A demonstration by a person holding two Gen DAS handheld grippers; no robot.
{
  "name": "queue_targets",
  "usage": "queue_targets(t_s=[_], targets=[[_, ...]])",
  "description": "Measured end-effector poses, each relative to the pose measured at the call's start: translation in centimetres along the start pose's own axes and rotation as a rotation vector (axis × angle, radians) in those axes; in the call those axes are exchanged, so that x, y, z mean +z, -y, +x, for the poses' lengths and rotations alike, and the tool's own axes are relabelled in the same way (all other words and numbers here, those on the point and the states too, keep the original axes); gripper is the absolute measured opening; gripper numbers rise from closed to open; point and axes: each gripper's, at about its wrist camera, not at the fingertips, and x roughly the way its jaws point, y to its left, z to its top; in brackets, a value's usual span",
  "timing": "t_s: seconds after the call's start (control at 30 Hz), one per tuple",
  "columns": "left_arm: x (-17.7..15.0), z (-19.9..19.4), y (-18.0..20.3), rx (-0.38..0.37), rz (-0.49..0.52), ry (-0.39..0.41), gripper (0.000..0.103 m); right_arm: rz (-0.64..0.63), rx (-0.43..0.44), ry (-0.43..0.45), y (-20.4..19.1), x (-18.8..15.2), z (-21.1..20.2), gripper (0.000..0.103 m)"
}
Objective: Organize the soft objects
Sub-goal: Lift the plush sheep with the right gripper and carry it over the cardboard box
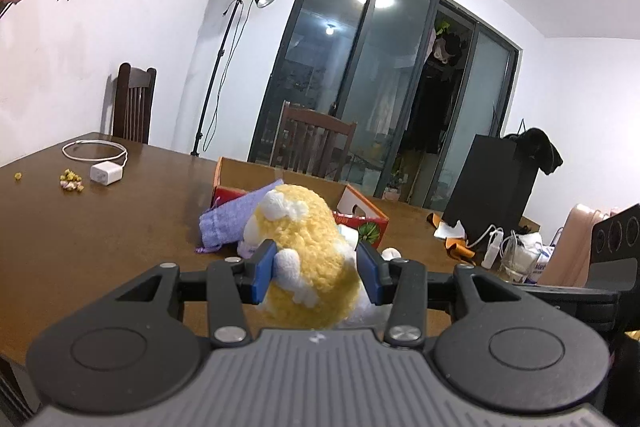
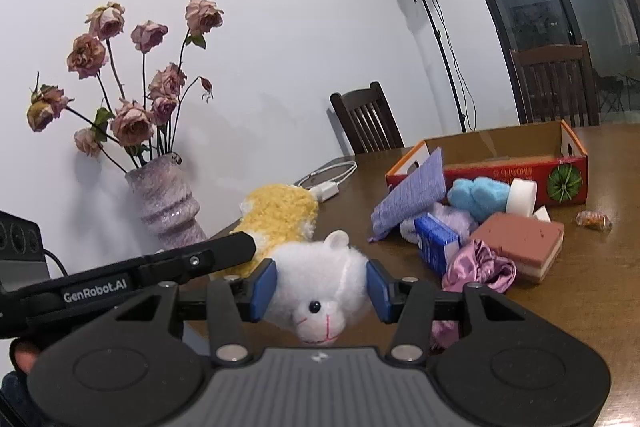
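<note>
1. A plush toy sheep (image 2: 320, 287), with a yellow woolly body (image 1: 308, 251) and a white head, is held lifted above the brown worktop (image 1: 120, 227) by both tools at once.
2. The yellow body is clamped between the blue pads of the left tool (image 1: 316, 267), whose fingers press into the fleece on either side.
3. The white head is gripped between the blue pads of the right tool (image 2: 322, 287); the face, with a black eye and a pink stitched mouth, is turned toward the right wrist camera.
4. In the right wrist view the left tool's black arm is seen crossing from the left edge toward the toy's yellow body.
5. Beyond the toy, a pile of soft things is seen on the worktop: a lilac knitted pouch (image 2: 412, 195) leaning on the box's corner, a blue fluffy item (image 2: 476, 197), a white foam roll (image 2: 522, 197), a pink and white sponge block (image 2: 524, 243), a blue packet (image 2: 436, 241) and a crumpled purple satin cloth (image 2: 480, 267).
6. Just behind the pile, an open red and orange cardboard box (image 2: 500, 171) is placed on the worktop.
7. A small wrapped sweet (image 2: 594, 219) lies apart to the right of the pile.
8. Farther off, a white charger with its coiled cable (image 1: 102, 167) is laid on the worktop, and a vase of dried pink roses (image 2: 164, 199) stands by the wall.
</note>
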Motion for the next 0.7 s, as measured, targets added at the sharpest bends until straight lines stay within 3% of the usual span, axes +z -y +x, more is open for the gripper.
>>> queue_targets(t_s=[0.37,0.7], targets=[[2.4,3.8,-0.8,0.000,-0.009,0.008,0.044,-0.015,-0.004,0.003,2.0,3.4,2.8,0.049],[5.7,9.9,-1.8,-0.003,0.043,0.010,0.044,-0.026,-0.015,0.006,5.0,7.7,7.4,0.049]])
